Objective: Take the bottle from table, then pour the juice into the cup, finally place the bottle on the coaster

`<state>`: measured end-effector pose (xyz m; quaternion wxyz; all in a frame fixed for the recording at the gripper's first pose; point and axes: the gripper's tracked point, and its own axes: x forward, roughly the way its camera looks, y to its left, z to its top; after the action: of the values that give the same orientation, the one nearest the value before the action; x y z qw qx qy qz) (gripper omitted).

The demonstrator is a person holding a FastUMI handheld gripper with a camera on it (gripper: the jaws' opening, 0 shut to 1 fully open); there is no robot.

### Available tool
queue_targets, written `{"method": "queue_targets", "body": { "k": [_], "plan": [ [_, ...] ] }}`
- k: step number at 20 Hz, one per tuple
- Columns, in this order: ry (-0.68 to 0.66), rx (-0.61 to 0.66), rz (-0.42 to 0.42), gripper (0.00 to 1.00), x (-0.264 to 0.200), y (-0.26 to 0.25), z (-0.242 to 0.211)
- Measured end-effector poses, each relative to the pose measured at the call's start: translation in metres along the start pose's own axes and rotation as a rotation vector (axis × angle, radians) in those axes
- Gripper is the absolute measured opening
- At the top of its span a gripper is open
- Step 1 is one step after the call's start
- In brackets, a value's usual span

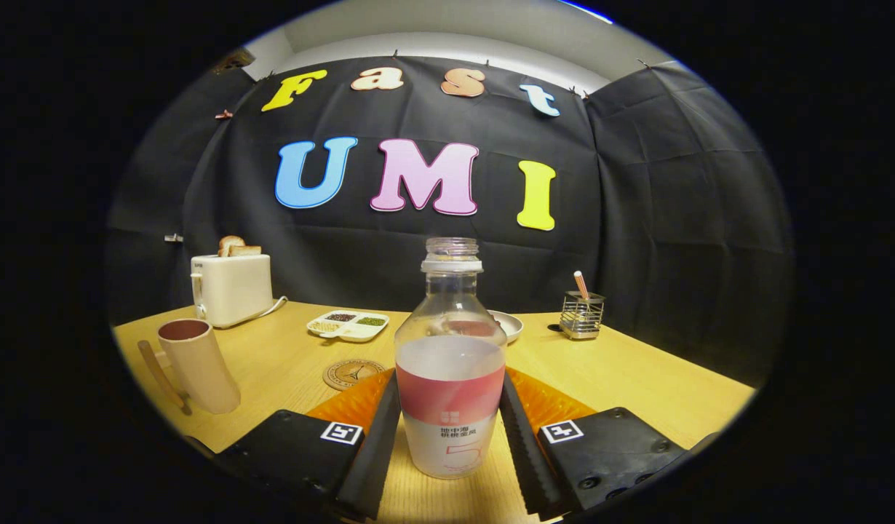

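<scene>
A clear bottle (451, 364) with a pink and white label stands upright between my fingers, its neck uncapped and pale liquid up to about the label's top. My gripper (450, 380) is shut on the bottle, both ridged black pads (380, 429) pressing its sides at label height. A tall beige cup (196, 364) with a handle stands to the left, beyond the left finger. The round brown coaster (353, 373) lies flat on the table just ahead of the left fingertip, between cup and bottle.
On the wooden table (637, 378), a white toaster (231, 287) with toast stands far left. A white divided tray (348, 324) lies mid-table, a small plate (511, 324) sits behind the bottle, and a wire holder (582, 314) with a stick is at the right.
</scene>
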<state>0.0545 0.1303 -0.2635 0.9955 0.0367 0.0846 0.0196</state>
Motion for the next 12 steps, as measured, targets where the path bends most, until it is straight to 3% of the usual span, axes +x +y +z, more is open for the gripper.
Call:
{"method": "queue_targets", "body": {
  "k": [12],
  "plan": [
    [0.018,-0.339,0.025,0.71,-0.013,0.049,0.1]
  ]
}}
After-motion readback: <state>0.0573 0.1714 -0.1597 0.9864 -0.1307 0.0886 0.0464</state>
